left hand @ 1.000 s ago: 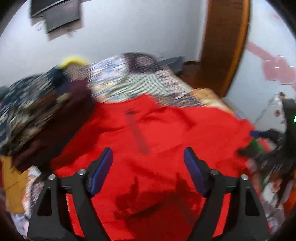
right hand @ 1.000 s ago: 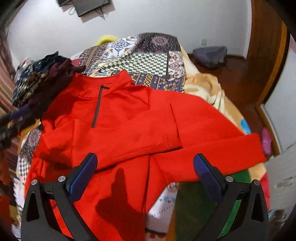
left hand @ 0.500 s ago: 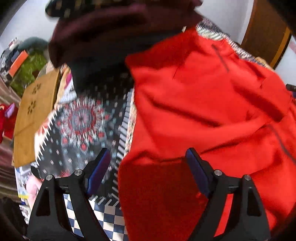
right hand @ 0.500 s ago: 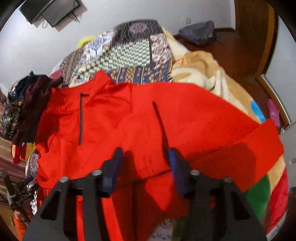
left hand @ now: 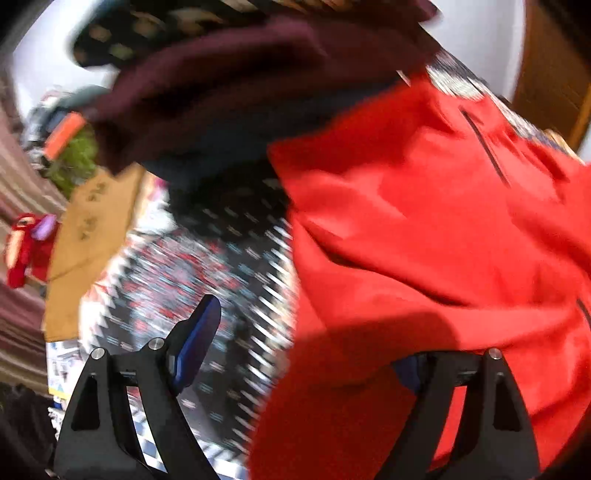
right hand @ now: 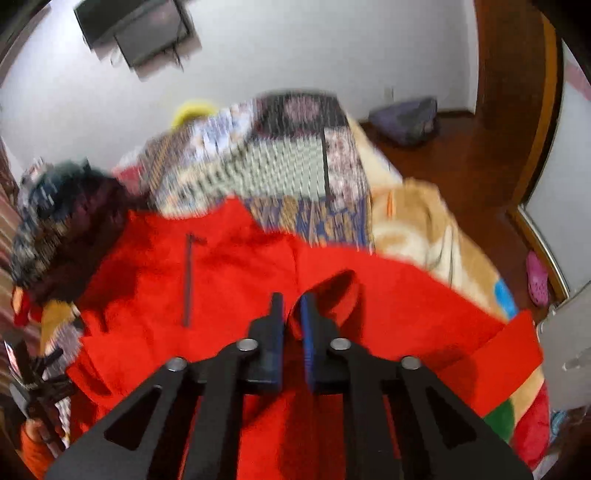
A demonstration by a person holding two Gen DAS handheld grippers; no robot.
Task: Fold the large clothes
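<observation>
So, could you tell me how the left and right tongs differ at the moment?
The left tongs stand wide open over the red top's edge; the right tongs are shut on a pinched fold of it. The left's right finger is hidden under cloth; both right fingers show. Both have blue pads.

Red pullover (right hand: 388, 295); multicoloured patchwork bedspread (right hand: 295, 162); maroon garment (left hand: 258, 74)

Right tongs (right hand: 291, 314) pinching red pullover (right hand: 229, 280), patchwork bedspread (right hand: 280, 162)

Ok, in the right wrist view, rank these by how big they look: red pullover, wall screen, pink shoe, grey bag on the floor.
1. red pullover
2. wall screen
3. grey bag
4. pink shoe

Screen and bag lie farther off, so their true sizes stay unsure.
</observation>
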